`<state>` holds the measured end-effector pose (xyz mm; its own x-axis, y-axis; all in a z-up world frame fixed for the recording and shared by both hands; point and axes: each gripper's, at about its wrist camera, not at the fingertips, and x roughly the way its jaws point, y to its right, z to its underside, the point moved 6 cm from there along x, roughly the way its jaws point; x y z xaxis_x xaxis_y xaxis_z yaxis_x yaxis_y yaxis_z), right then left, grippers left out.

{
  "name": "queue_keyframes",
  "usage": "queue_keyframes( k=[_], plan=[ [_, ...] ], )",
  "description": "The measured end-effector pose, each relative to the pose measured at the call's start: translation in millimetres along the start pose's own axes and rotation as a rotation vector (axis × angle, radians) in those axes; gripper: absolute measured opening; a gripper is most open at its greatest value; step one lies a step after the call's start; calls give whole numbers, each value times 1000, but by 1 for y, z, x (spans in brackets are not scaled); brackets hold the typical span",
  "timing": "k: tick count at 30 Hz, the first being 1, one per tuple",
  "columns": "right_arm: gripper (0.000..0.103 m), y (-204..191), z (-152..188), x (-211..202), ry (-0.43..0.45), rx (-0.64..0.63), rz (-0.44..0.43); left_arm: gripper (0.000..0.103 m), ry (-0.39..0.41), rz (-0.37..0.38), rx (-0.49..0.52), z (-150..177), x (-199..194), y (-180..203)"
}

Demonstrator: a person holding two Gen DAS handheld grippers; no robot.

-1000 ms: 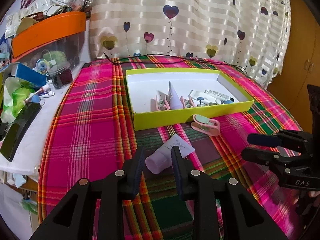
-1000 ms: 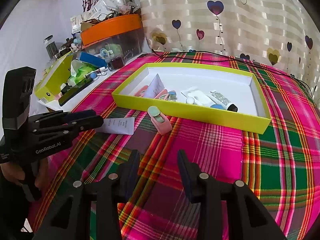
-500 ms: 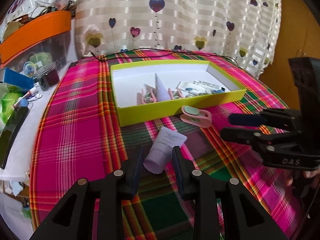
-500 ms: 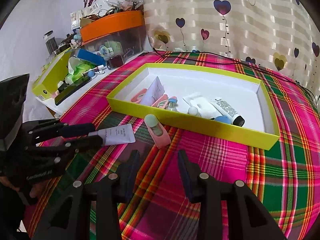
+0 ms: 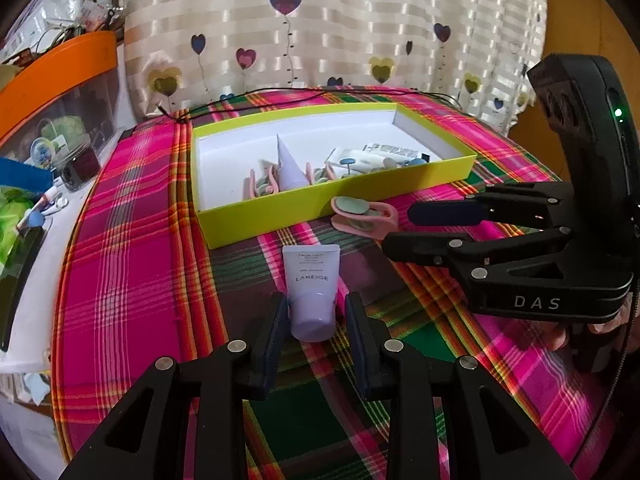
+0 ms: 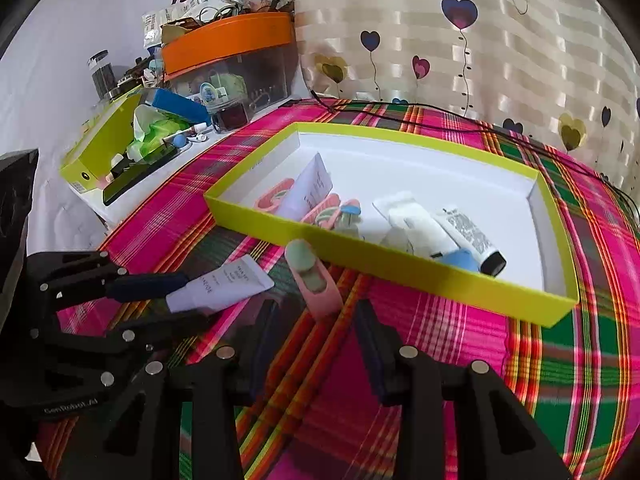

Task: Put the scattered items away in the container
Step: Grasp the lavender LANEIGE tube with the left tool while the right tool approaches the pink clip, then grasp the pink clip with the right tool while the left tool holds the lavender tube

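The small lilac plastic squeeze tube (image 5: 311,294) lies on the plaid-covered counter (image 5: 132,280), in front of the lime-green cardboard tray (image 5: 332,200). The left gripper (image 5: 316,330) stands open astride its cap end, holding nothing; the right gripper (image 6: 316,344) is open and empty near the pink plastic clip (image 6: 314,284). The tube is judged light, soft-walled and smooth: grip the firmer cap end.

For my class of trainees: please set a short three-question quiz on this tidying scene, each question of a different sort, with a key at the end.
1. True or false: the lilac tube already lies inside the yellow-green box.
2. Which item lies on the plaid cloth just outside the box's near wall? A) the pink clip B) a spoon C) a mug
3. Fill in: the left gripper has its jaws open on either side of the tube's ____ end.

Key: 1 false, it lies on the cloth. 2 A. 3 cap. The right gripper is open too, near the clip.
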<state>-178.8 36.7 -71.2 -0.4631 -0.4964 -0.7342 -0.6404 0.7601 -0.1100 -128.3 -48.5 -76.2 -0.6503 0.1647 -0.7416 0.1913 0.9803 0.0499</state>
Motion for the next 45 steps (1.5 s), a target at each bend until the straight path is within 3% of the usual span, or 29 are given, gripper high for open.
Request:
queue_keyframes(
  k=[7,18,21,34,45],
  plan=[
    [40,4,-7,9,-12,2,-5,31,-26,-15,-62,0,7,-5],
    [40,1,-12,19,-36,-11,-6,30,-30,-43,-61,-2,10,-1],
    [28,-1,-11,21,-43,-11,-2,30,-32,-50,-59,-3,10,0],
    [18,-2,-1,11,-39,24,-15,30,-36,-81,-39,-3,12,2],
    [18,-5,15,-3,-35,47,-21,30,-36,-94,-38,-3,11,2]
  ],
)
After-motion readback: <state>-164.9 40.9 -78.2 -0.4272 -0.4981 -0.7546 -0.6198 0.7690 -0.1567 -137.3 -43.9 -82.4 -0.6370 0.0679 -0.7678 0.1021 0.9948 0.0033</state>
